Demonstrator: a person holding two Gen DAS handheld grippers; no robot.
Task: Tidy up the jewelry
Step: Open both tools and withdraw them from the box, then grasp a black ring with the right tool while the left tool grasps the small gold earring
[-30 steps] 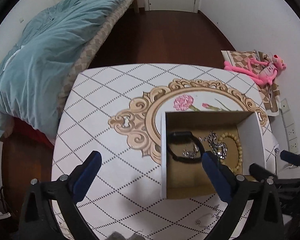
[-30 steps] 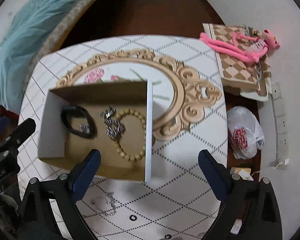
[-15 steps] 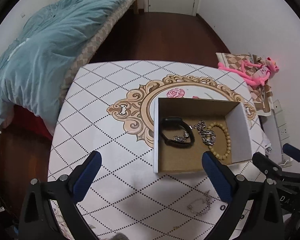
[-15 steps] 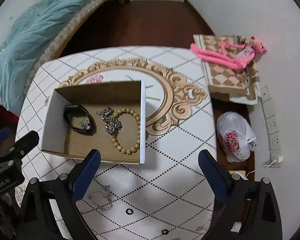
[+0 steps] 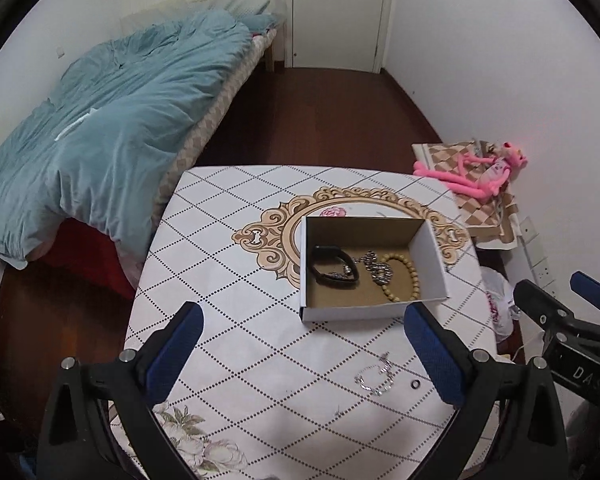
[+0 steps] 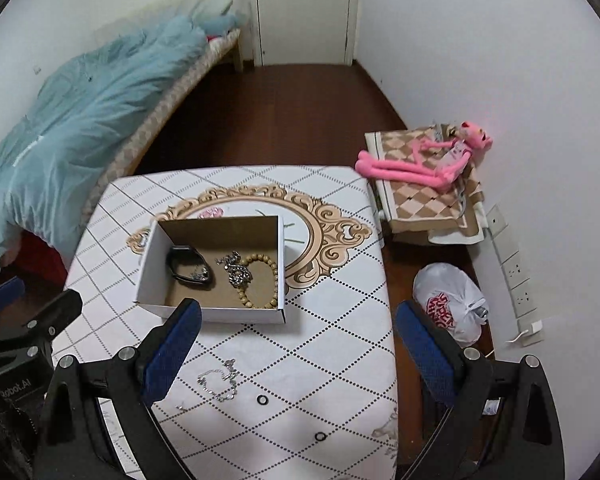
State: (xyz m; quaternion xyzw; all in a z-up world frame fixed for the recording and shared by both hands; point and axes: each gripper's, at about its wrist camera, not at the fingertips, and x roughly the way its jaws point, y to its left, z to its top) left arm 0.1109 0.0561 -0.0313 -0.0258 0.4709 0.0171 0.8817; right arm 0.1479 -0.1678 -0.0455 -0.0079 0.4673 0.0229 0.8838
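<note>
Bedroom table [image 5: 236, 280]: box [image 5: 434, 258] holds watch [image 5: 334, 268], beads [image 5: 400, 278]. Silver chain [image 6: 220, 382], possibly bracelet, and ring [image 6: 262, 399] lie loose. Left gripper [image 5: 300, 350] and right gripper [image 6: 296, 346] spread wide, empty, above.

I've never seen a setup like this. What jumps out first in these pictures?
Probably the open cardboard box on the patterned table, holding a black band, a silver chain and a wooden bead bracelet. In front of it, a thin silver bracelet and two small dark rings lie loose. A bright pink plush toy lies beyond the table's right side.
</note>
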